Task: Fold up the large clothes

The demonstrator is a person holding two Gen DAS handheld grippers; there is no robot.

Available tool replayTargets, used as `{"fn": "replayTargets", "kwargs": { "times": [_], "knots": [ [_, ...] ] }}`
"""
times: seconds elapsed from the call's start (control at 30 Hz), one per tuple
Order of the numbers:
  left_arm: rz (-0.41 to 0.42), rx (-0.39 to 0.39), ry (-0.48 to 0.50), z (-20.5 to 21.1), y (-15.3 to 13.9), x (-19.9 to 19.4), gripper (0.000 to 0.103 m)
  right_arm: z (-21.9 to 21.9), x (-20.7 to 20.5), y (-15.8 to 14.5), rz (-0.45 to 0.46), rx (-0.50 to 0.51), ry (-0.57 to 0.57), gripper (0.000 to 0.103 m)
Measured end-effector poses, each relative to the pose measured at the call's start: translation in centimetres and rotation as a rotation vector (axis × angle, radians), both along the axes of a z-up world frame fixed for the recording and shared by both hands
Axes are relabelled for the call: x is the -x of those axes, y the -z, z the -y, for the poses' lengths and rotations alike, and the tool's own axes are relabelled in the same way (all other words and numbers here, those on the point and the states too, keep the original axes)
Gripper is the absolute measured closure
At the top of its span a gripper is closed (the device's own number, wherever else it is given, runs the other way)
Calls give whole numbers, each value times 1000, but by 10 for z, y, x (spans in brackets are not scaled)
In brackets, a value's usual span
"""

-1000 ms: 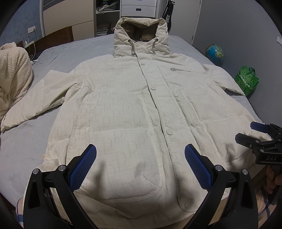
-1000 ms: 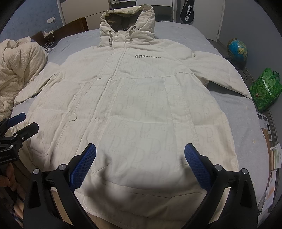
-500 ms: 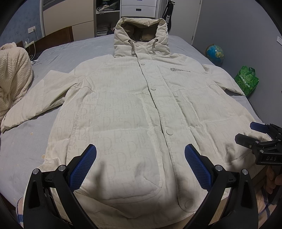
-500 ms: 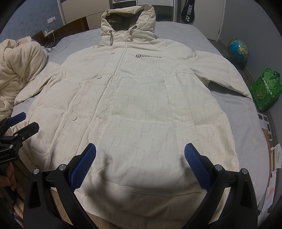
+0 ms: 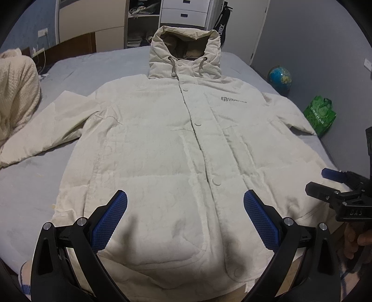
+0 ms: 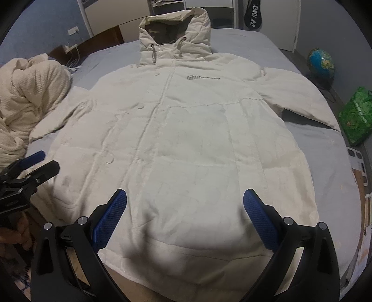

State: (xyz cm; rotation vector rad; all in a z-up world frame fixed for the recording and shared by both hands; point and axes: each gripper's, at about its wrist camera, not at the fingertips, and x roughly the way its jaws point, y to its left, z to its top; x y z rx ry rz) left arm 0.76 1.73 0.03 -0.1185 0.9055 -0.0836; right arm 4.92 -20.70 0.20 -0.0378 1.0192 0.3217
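Observation:
A large cream hooded coat (image 5: 176, 148) lies flat and buttoned on a grey bed (image 5: 28, 185), hood at the far end, both sleeves spread out to the sides. It fills the right wrist view (image 6: 197, 144) too. My left gripper (image 5: 185, 217) is open and empty, held above the hem on the coat's left half. My right gripper (image 6: 185, 217) is open and empty above the hem on the right half. Each gripper shows at the edge of the other's view, the right one (image 5: 325, 180) and the left one (image 6: 44, 161).
A cream knitted blanket (image 6: 25, 97) is heaped at the bed's left side. A green bag (image 5: 320, 113) and a globe (image 5: 280, 77) stand on the floor to the right. Drawers and shelves (image 5: 183, 11) stand beyond the bed head.

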Motion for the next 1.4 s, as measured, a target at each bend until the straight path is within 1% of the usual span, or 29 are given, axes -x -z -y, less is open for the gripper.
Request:
{"fn": "replayTargets", "kwargs": {
  "times": [0.07, 0.13, 0.2, 0.3, 0.43, 0.57, 0.7, 0.8, 0.87, 0.93, 1.03, 1.1, 1.17, 1.3, 1.33, 1.4],
  "knots": [
    [-14, 6, 3, 1, -1, -6, 6, 2, -4, -6, -1, -6, -21, 6],
    [-25, -5, 21, 5, -2, -13, 6, 8, -9, -12, -7, -26, -30, 6],
    [-25, -15, 38, 10, -6, -20, 6, 19, -16, -19, -5, -41, -23, 6],
    [-28, -5, 61, 13, -11, -30, 6, 43, -32, -29, -4, -64, 16, 6],
    [-31, -5, 89, 13, -18, -44, 6, 95, -62, -33, -18, -85, 126, 6],
    [-5, -31, 101, 3, -26, -57, 6, 148, -84, -31, -23, -102, 225, 6],
    [12, -76, 108, -12, -29, -73, 6, 199, -100, -25, -34, -166, 308, 6],
    [-8, -56, 78, -27, -26, -87, 6, 237, -112, -17, -49, -208, 381, 6],
    [-22, -21, 45, -37, -22, -93, 6, 261, -120, -10, -60, -263, 428, 6],
    [-23, 4, 19, -44, -18, -97, 6, 285, -131, -2, -69, -353, 484, 6],
    [-30, 3, -2, -50, -3, -101, 6, 316, -144, 13, -80, -512, 573, 7],
    [-55, 27, -16, -54, 5, -104, 6, 335, -154, 25, -88, -623, 636, 8],
    [-63, 68, -39, -57, 12, -106, 6, 348, -161, 35, -92, -690, 681, 8],
    [-34, 110, -60, -57, 20, -105, 6, 359, -174, 53, -109, -769, 730, 8],
    [-39, 124, -68, -56, 25, -106, 6, 359, -177, 58, -117, -784, 733, 8],
    [-60, 123, -82, -54, 31, -109, 6, 354, -185, 64, -128, -804, 732, 8]
  ]
}}
